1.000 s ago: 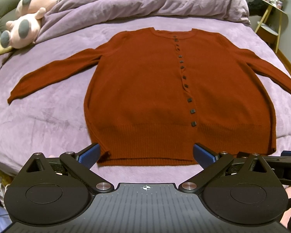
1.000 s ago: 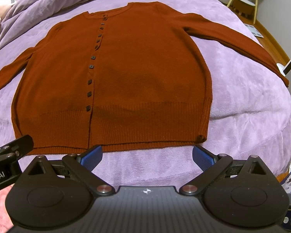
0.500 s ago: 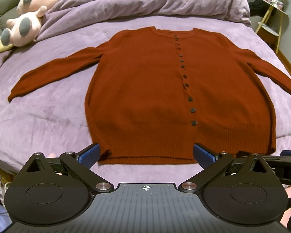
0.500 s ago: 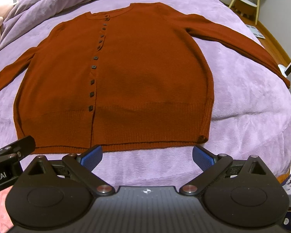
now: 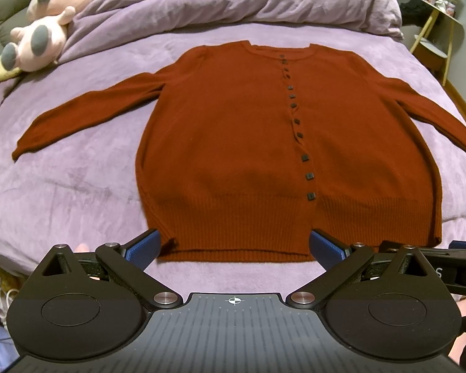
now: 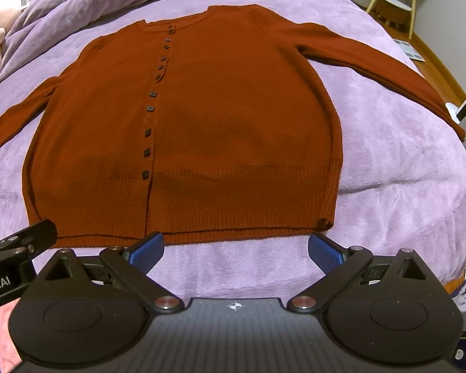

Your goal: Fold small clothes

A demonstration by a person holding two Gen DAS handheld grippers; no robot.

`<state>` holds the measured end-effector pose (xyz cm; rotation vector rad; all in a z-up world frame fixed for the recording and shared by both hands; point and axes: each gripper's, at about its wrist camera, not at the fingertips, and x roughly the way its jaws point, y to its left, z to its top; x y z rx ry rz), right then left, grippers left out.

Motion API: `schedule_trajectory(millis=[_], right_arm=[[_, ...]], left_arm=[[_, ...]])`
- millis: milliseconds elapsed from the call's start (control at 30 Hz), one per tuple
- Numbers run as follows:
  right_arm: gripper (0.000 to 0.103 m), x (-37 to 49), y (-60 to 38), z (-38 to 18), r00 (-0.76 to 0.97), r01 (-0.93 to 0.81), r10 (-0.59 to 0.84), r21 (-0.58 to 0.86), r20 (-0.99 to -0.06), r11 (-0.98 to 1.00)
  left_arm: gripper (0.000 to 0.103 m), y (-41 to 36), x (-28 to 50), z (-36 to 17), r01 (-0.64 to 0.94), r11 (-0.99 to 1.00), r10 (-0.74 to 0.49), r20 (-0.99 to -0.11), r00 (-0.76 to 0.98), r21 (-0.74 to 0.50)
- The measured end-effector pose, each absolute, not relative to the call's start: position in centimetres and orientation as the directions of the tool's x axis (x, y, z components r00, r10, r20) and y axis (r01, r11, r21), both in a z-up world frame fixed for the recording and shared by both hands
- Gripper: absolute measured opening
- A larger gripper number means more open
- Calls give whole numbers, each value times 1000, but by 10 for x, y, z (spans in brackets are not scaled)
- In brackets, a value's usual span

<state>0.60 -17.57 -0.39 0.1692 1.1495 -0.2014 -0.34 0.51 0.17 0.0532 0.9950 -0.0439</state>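
Note:
A rust-red buttoned cardigan (image 5: 233, 143) lies flat and face up on the purple bed, sleeves spread out to both sides; it also shows in the right wrist view (image 6: 220, 118). My left gripper (image 5: 234, 247) is open and empty, hovering just in front of the hem's left half. My right gripper (image 6: 236, 250) is open and empty, just in front of the hem's right half. Part of the right gripper (image 5: 450, 264) shows at the right edge of the left wrist view, and part of the left gripper (image 6: 18, 255) at the left edge of the right wrist view.
A pink plush toy (image 5: 40, 31) lies at the bed's far left. A bunched purple duvet (image 5: 233, 0) runs across the head of the bed. A side table with yellow legs (image 5: 435, 31) stands to the right. The bed's right edge (image 6: 463, 217) drops off near the sleeve.
Both grippers have pulled back and risen slightly, so the cardigan sits a little farther away in both views. The cardigan itself has not moved.

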Motion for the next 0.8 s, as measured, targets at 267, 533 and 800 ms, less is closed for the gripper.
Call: schedule_trajectory(millis=[267, 533, 800], right_arm=[[99, 7, -177, -6, 388, 247, -68, 32, -919, 968], [99, 7, -178, -9, 387, 247, -61, 40, -920, 968], [99, 8, -178, -11, 381, 247, -54, 46, -923, 968]], left_arm=[[103, 5, -1, 1, 58, 998, -8, -845, 534, 27], [103, 5, 0, 0, 55, 998, -9, -849, 529, 24], [103, 7, 1, -2, 49, 999, -8, -852, 523, 21]])
